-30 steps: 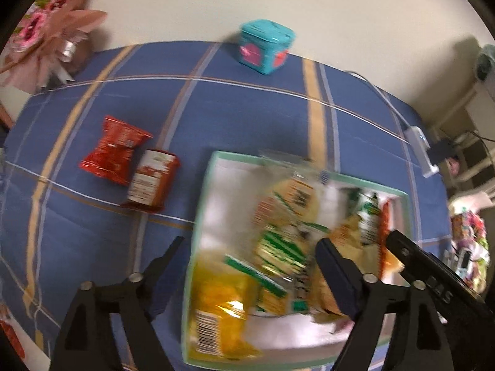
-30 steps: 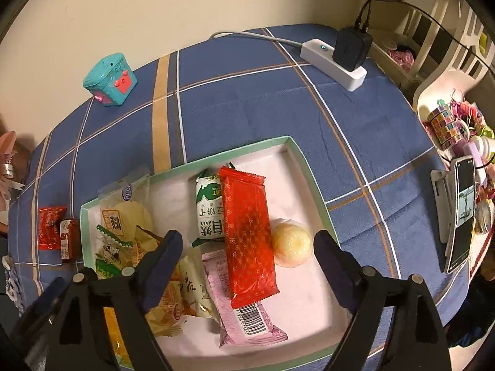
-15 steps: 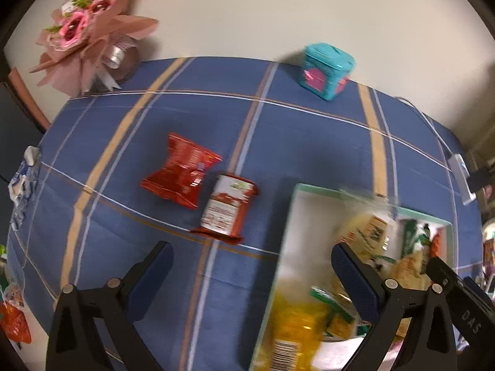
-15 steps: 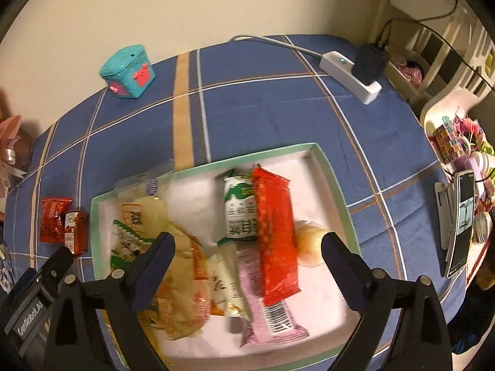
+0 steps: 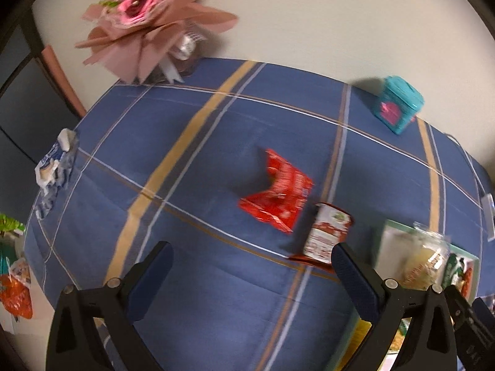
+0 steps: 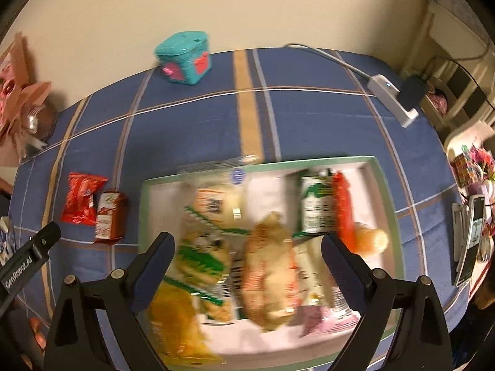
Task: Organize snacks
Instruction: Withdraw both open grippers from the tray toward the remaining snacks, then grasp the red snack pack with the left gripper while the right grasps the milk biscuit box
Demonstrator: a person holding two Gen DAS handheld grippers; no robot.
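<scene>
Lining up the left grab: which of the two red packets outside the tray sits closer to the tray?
The darker packet with the white label, beside the tray; the crinkled bright red packet lies beyond it.

Two red foil snack packets (image 6: pixel 81 203) (image 6: pixel 109 217) lie touching, left of the green-rimmed tray (image 6: pixel 390 204); teal box (image 6: pixel 184 57) far behind.

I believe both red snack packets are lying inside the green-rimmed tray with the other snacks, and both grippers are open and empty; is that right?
Not quite: the red snack packets lie on the blue tablecloth, left of the tray, as the right wrist view shows. The left gripper and the right gripper are open and empty.
</scene>
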